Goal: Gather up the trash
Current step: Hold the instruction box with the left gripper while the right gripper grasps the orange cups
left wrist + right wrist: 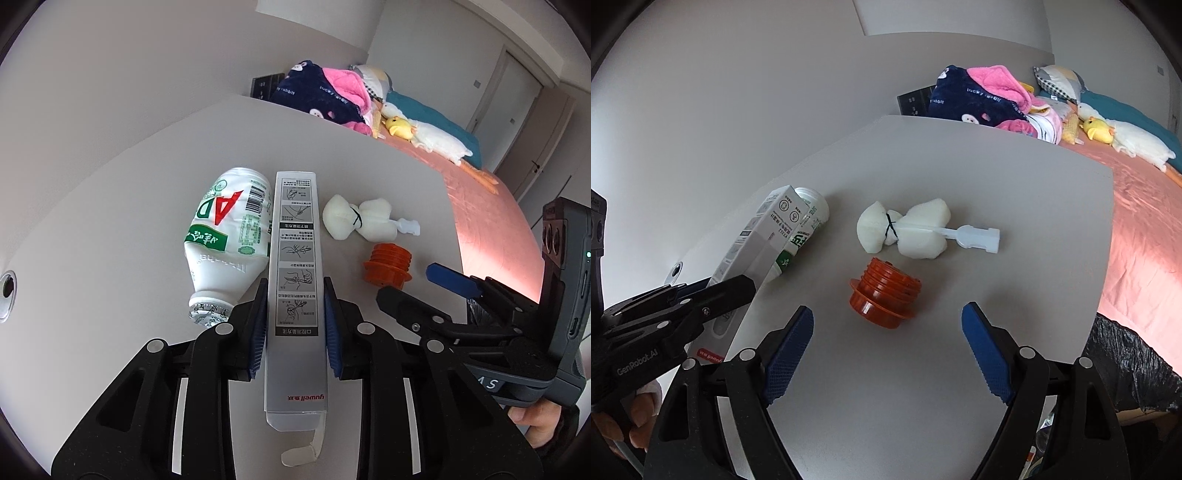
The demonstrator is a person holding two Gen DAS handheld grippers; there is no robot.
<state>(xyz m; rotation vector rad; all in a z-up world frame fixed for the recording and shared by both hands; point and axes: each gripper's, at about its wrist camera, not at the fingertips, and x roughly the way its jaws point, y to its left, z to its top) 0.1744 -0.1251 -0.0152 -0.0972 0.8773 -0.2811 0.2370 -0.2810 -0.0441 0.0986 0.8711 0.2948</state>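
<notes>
My left gripper is shut on a long grey cardboard box, its blue pads pressed on both sides; the box also shows in the right wrist view, lifted at a tilt. A crushed white plastic bottle lies left of the box on the grey table. A white foam wad with a plastic stick and an orange threaded cap lie mid-table. My right gripper is open and empty, just short of the orange cap.
A black trash bag hangs at the table's right edge. Beyond the table is a bed with a pink sheet, piled clothes and plush toys. A wall stands to the left.
</notes>
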